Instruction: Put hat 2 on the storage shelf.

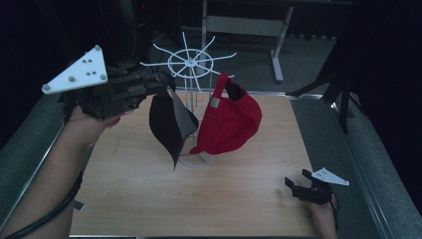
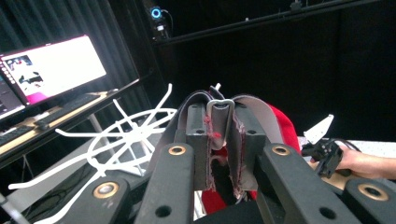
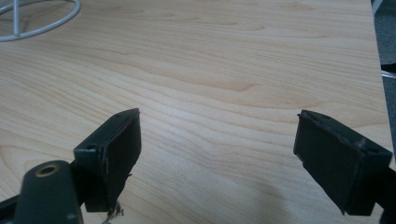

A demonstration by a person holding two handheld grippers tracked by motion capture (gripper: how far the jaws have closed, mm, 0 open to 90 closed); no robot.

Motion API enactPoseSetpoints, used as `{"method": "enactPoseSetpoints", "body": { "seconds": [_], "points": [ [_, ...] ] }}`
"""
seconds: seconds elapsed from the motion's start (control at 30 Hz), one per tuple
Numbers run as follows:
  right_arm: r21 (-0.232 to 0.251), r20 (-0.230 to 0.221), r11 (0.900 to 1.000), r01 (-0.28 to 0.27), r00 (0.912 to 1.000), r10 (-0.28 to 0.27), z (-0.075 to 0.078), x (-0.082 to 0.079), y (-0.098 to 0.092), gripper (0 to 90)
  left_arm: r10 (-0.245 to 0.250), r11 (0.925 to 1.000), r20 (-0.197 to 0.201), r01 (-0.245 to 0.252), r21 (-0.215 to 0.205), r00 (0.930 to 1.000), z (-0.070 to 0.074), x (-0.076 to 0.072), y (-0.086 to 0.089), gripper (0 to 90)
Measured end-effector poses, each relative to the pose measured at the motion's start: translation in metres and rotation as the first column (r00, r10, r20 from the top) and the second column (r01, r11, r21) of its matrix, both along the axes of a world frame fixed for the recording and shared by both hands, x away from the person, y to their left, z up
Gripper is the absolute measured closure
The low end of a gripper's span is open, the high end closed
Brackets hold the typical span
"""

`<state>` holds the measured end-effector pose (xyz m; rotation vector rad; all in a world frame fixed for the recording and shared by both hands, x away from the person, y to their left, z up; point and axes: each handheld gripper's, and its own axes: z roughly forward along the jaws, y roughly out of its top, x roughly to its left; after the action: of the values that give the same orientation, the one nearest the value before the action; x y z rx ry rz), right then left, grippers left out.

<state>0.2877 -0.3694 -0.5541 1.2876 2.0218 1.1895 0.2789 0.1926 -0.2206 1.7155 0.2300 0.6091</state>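
Hanging black cap (image 1: 169, 122), pinched in left hand-held gripper (image 1: 164, 83)

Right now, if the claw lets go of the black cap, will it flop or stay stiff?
The black cap would probably flop: it hangs folded and limp from the left claw, which pinches its strap. Its brim looks stiffer, keeping a flat edge. It seems light, since a small pinch carries it. The thin white wire rack might wobble if the cap tugs an arm.

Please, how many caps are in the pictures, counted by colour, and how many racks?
Black fabric cap, held up by the left gripper: 1
Red fabric cap, hanging on the rack: 1
White wire rack with spoke arms: 1
Total: 3
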Motion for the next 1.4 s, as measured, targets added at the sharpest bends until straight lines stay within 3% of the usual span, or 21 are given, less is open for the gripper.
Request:
{"method": "enactPoseSetpoints", "body": {
  "seconds": [0.23, 0.47, 0.73, 0.93, 1.4],
  "points": [
    [-0.012, -0.012, 1.000, -0.004, 0.9999, 0.004, -0.001, 0.001, 0.002, 15.0, -0.007, 0.9997, -0.006, 0.007, 0.022, 1.0000, -0.010, -0.002, -0.005, 80.4],
    [-0.016, -0.017, 1.000, -0.005, 0.9998, 0.005, -0.001, 0.001, 0.003, 14.9, 0.069, 0.9966, -0.029, -0.067, 0.047, 0.9972, -0.003, 0.001, -0.014, 80.3],
    [-0.008, -0.016, 1.000, -0.004, 0.9999, 0.004, -0.001, 0.001, 0.001, 15.0, 0.068, 0.9977, -0.064, -0.067, 0.016, 0.9957, -0.007, 0.006, -0.015, 79.0],
    [-0.005, -0.015, 1.000, -0.003, 0.9999, 0.003, -0.001, 0.001, 0.001, 15.0, 0.062, 0.9980, -0.059, -0.063, -0.004, 0.9963, -0.011, 0.005, -0.011, 65.6],
    [-0.008, -0.014, 1.000, -0.003, 0.9999, 0.003, -0.001, 0.001, 0.001, 15.0, 0.066, 0.9976, -0.071, -0.068, -0.015, 0.9953, -0.021, -0.003, 0.004, 66.3]
  ]
}}
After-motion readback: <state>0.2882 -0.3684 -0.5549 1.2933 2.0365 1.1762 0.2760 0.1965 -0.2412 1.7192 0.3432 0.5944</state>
